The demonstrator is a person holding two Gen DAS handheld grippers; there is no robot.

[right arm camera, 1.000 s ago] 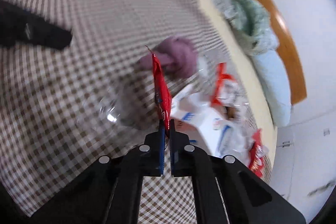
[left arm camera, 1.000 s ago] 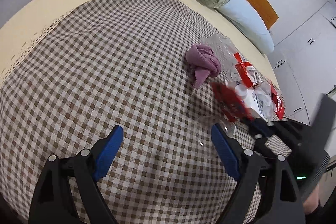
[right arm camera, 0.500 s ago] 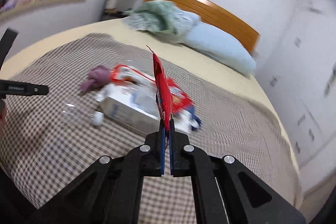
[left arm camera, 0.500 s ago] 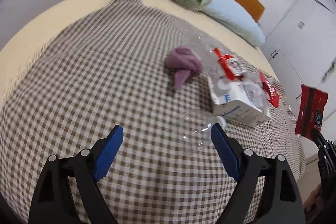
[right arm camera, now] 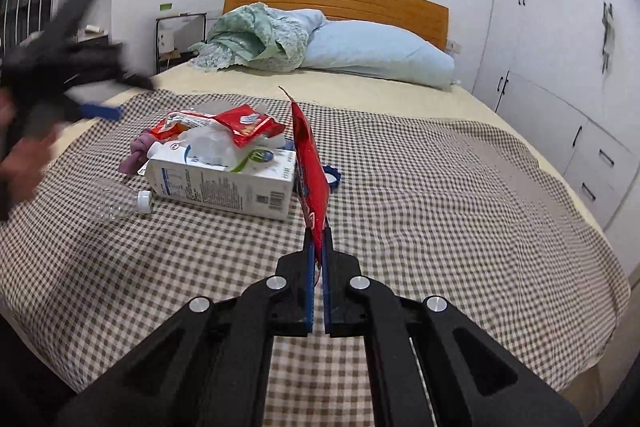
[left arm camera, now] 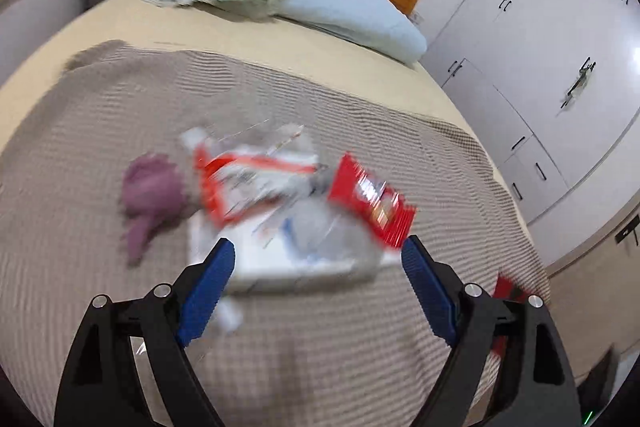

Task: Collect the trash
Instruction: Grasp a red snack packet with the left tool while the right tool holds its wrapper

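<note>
- My right gripper point(right arm camera: 318, 243) sits low centre in its own view, jaws pinched tight on a red wrapper point(right arm camera: 310, 163) that stands edge-on above the fingertips.
- My left gripper point(left arm camera: 316, 279) fills the bottom of its view with jaws spread wide and nothing between the blue pads point(left arm camera: 208, 283); the picture is smeared.
- From the right view the left gripper point(right arm camera: 102, 111) shows blurred at the upper left edge, with a hand point(right arm camera: 24, 163) below it.
- The rest of the trash lies in a pile left of centre on a checked cloth point(right arm camera: 440, 211) spread over the bed point(right arm camera: 380, 95).
- A white carton point(right arm camera: 224, 183) lies on its side at the front of the pile.
- A clear bottle point(right arm camera: 120, 201) with a white cap lies just left of the carton, cap end near it; I cannot tell if they touch.
- Crumpled clear plastic point(right arm camera: 208, 143) and a second red wrapper point(right arm camera: 246, 123) rest on top of the carton.
- A red-and-white packet point(right arm camera: 180, 121) sits behind, at the pile's upper left.
- A purple rag point(right arm camera: 136, 153) lies against the pile's left side.
- A blue ring point(right arm camera: 332, 177) peeks out just right of the held wrapper.
- In the left view the same pile sits mid-frame: carton point(left arm camera: 280, 263), wrapper point(left arm camera: 372, 203), rag point(left arm camera: 150, 191).
- Upper frame: a green blanket point(right arm camera: 256, 39) and pale blue pillow point(right arm camera: 380, 51) against a wooden headboard point(right arm camera: 340, 3).
- White cabinets point(right arm camera: 560, 67) line the right edge.
</note>
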